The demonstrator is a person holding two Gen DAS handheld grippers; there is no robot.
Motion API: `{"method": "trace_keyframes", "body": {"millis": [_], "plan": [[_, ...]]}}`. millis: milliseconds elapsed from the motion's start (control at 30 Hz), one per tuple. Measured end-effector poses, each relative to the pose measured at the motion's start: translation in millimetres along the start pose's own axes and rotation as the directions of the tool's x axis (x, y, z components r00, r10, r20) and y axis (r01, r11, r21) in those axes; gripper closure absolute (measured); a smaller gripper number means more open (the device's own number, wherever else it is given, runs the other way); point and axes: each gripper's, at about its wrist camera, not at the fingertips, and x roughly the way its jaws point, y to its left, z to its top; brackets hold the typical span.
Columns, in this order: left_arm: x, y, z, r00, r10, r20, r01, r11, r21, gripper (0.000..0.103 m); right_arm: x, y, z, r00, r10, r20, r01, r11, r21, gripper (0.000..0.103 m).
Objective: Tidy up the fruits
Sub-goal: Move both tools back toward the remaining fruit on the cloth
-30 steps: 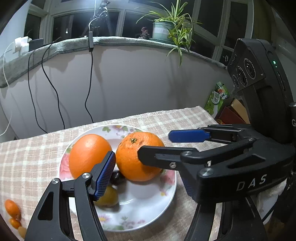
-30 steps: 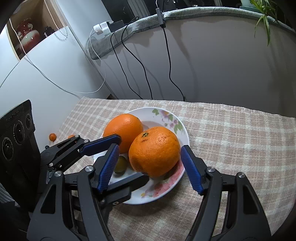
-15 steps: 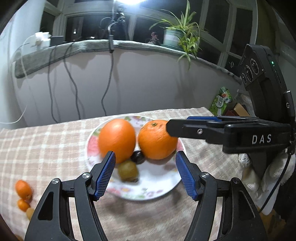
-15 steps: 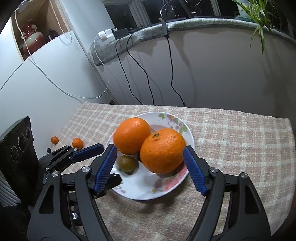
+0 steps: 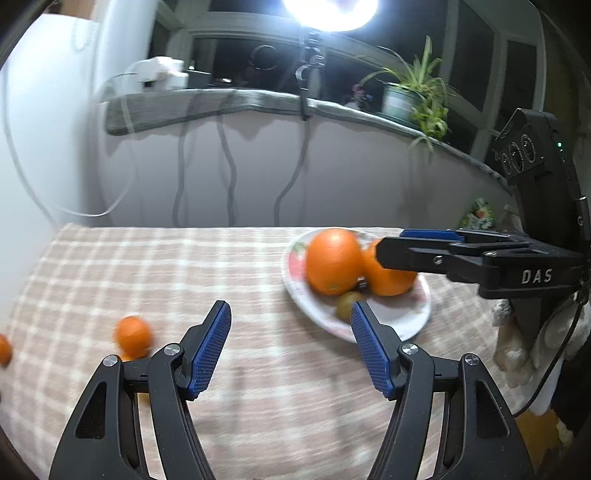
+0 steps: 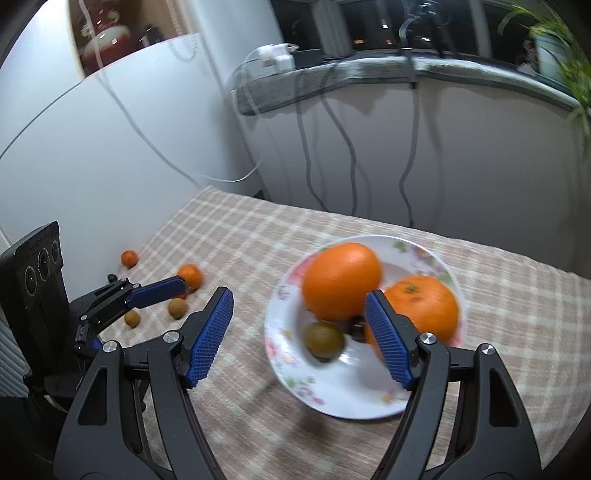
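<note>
Grey stone window ledge (image 5: 229, 101) runs along the white wall behind the tabletop. On the ledge: white power adapter (image 5: 160, 74) at left, green potted spider plant (image 5: 413, 98) at right. Dark cables (image 5: 295, 166) hang below it. Bright lamp (image 5: 328, 13) above.

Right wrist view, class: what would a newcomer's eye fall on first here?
Two big oranges sit side by side on a flowered plate, with a small green fruit before them. Small fruits lie scattered on the checked cloth to the left, near the open left gripper.
</note>
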Motion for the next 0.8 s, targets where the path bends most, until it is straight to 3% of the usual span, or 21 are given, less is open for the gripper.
{"method": "trace_keyframes", "body": {"millis": [533, 800], "plan": [[-60.5, 89.6, -40.1, 0.984, 0.177, 0.001, -0.176, 0.975, -0.136, 0.037, 51.0, 64.9, 15.4, 0.989, 0.128, -0.074, -0.135, 0.987, -0.086, 0.026], [-69.2, 113.8, -67.3, 0.979, 0.192, -0.065, -0.201, 0.963, -0.181, 0.053, 91.3, 96.4, 20.2, 0.97, 0.186, -0.155, -0.205, 0.972, -0.114, 0.029]]}}
